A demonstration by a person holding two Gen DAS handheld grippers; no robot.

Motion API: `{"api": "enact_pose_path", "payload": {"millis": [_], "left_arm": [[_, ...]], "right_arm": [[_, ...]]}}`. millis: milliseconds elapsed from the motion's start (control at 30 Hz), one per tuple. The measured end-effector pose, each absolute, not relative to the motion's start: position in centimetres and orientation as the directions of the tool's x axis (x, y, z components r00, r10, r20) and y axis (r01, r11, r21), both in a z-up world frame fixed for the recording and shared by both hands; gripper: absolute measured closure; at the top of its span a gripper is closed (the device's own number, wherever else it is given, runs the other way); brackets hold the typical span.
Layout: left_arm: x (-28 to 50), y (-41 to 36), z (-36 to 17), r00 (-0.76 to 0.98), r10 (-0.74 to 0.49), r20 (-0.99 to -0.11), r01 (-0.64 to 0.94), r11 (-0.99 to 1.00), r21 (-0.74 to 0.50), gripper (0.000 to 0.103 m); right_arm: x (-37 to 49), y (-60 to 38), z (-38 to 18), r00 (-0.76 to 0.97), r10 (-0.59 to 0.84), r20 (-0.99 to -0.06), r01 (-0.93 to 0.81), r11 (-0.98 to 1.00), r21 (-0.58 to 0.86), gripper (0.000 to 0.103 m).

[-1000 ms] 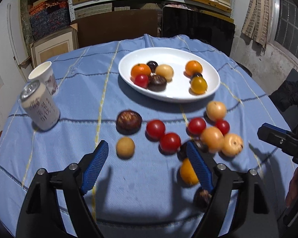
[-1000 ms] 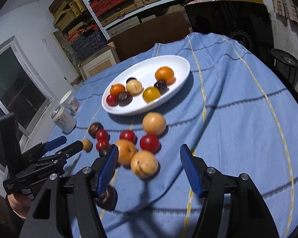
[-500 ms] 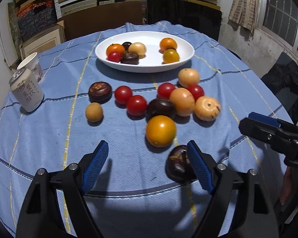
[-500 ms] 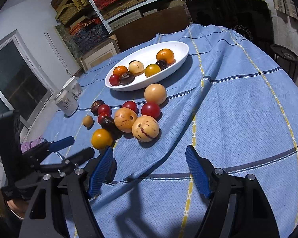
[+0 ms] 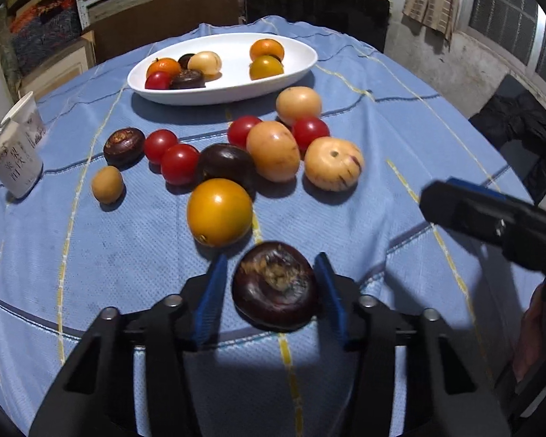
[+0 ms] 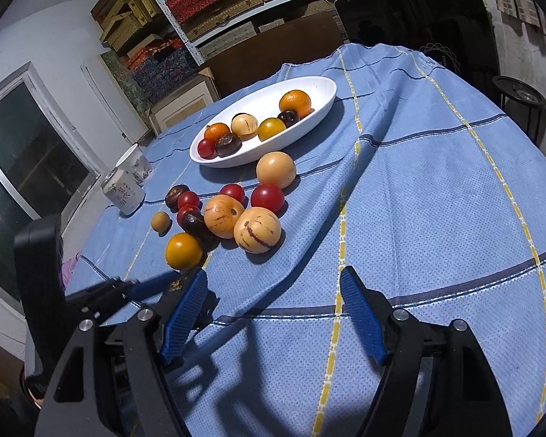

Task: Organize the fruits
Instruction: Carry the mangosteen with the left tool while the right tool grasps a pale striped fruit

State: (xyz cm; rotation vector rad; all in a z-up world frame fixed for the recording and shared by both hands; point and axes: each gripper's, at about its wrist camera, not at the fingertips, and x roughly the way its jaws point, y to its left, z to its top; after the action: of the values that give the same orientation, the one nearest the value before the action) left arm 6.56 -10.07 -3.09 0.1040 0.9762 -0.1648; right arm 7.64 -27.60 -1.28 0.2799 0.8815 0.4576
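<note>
A dark purple fruit (image 5: 275,286) lies on the blue cloth between the blue pads of my left gripper (image 5: 271,260). Its jaws are closing; the right pad is at the fruit's skin and a thin gap shows at the left pad. Just beyond lies a yellow-orange fruit (image 5: 219,212), then a cluster of red tomatoes (image 5: 179,164) and tan fruits (image 5: 333,163). The white dish (image 5: 295,73) at the back holds several fruits. My right gripper (image 6: 273,280) hangs open over bare cloth, nothing between its fingers. The right wrist view shows the left gripper (image 6: 145,287) low at the left.
A drink can (image 5: 14,167) and a paper cup (image 5: 29,113) stand at the table's left edge. A small tan fruit (image 5: 107,184) and another dark fruit (image 5: 123,141) lie left of the tomatoes. Shelves, boxes and a dark chair stand behind the table.
My left gripper came forward and down until the dark purple fruit sat between its pads, and its jaws narrowed around it. The right gripper's jaws widened a little, then it stayed put.
</note>
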Motion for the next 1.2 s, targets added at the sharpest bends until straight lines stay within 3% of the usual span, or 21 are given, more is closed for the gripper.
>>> {"api": "enact_pose_path", "payload": {"millis": [300, 600, 867, 900, 1000, 1200], "left_arm": [[5.0, -8.0, -2.4, 0.552, -0.119, -0.825, 0.163, 0.986, -0.033, 0.06], [5.2, -3.9, -0.9, 0.596, -0.102, -0.797, 0.099, 0.994, -0.054, 0.06], [6.0, -2.4, -1.0, 0.596, -0.113, -0.795, 0.079, 0.994, -0.082, 0.06], [6.1, -2.3, -1.0, 0.596, -0.112, -0.795, 0.079, 0.994, -0.081, 0.06], [6.2, -2.1, -1.2, 0.593, -0.111, -0.798, 0.077, 0.994, -0.081, 0.06], [6.3, -2.1, -1.4, 0.586, -0.107, -0.803, 0.076, 0.994, -0.077, 0.06]], "right_arm": [[7.4, -26.0, -0.5, 0.554, 0.478, -0.681, -0.314, 0.878, 0.361, 0.027], [8.8, -21.4, 0.3, 0.594, 0.356, -0.721, -0.425, 0.9, 0.095, 0.027], [11.3, -19.9, -1.2, 0.566, 0.303, -0.767, -0.43, 0.902, 0.039, 0.028], [11.5, -19.7, -1.5, 0.563, 0.292, -0.773, -0.431, 0.902, 0.026, 0.03], [12.2, -18.9, -2.5, 0.545, 0.254, -0.799, -0.439, 0.899, -0.014, 0.052], [12.4, -19.5, -2.9, 0.553, 0.254, -0.793, -0.417, 0.909, 0.001, 0.062]]}}
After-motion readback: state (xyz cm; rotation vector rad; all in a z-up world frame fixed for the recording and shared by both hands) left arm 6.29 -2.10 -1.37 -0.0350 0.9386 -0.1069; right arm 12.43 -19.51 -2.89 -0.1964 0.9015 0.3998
